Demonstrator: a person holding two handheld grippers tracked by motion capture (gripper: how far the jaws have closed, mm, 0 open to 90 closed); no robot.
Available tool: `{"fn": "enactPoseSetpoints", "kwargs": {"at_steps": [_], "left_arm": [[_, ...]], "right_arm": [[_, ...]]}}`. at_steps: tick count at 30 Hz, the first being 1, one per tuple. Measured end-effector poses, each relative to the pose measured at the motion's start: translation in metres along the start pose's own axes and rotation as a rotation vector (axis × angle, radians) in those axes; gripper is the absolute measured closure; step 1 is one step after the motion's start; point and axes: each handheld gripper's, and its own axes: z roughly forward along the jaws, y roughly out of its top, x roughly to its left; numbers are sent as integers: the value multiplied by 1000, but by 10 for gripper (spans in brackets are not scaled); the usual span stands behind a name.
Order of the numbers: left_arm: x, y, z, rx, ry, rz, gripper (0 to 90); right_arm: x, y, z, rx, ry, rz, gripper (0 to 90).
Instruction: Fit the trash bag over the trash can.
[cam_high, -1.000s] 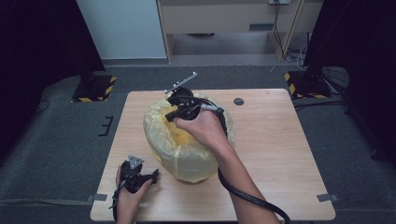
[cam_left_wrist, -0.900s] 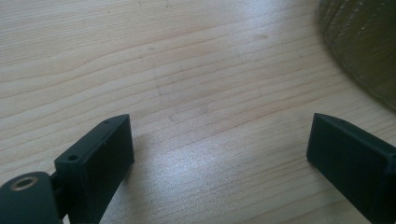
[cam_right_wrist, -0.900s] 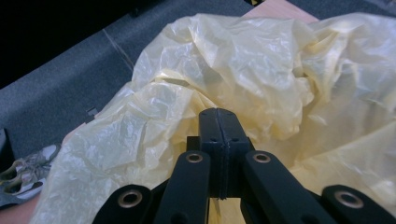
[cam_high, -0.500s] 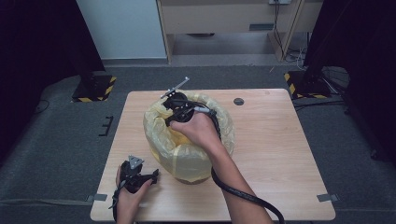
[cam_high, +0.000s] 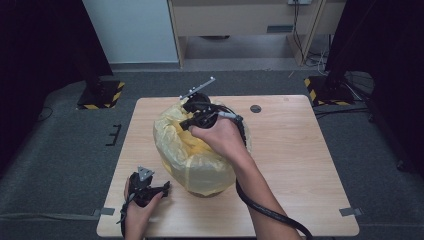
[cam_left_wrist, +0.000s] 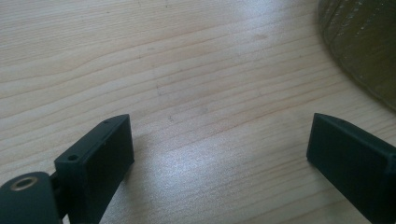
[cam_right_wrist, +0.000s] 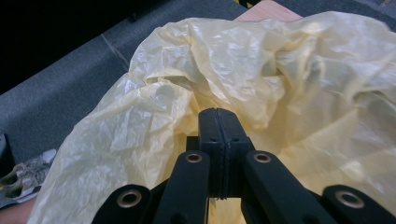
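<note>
A crinkled yellow plastic bag (cam_high: 200, 160) bulges over a round container in the middle of the wooden table (cam_high: 300, 165). My right gripper (cam_high: 184, 125) hovers at the bag's top, pointing to the far left. In the right gripper view this gripper (cam_right_wrist: 218, 114) has its jaws pressed together, tips against a fold of the bag (cam_right_wrist: 303, 70); I see no plastic between them. My left gripper (cam_high: 165, 186) rests near the front left edge, just left of the bag's base. Its jaws (cam_left_wrist: 219, 140) stand wide open over bare wood, with the bag's ribbed lower side (cam_left_wrist: 364, 46) at upper right.
A small black round disc (cam_high: 256, 108) sits near the table's far edge, right of the bag. Yellow-and-black striped stand bases (cam_high: 100, 95) (cam_high: 325, 92) lie on the grey floor beyond the far corners. The right gripper's cable (cam_high: 270, 212) trails along the forearm.
My right gripper has moved from above the bag's middle toward its far left rim, and the bag's top has shifted with it. The left gripper has stayed put.
</note>
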Motion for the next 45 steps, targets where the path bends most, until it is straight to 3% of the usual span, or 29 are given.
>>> {"fn": "enactPoseSetpoints", "kwargs": {"at_steps": [8,18,28,45], "left_arm": [[0,0,0,-1,-1,1,68],[-1,0,0,-1,-1,1,68],[-1,0,0,0,-2,1,67],[-1,0,0,2,-2,3,66]], "right_arm": [[-8,-9,-25,-59,-15,27,900],[-21,-25,-42,-139,-29,71,900],[-41,-45,-60,-255,-46,135,900],[-71,-76,-88,-367,-97,232,895]]}}
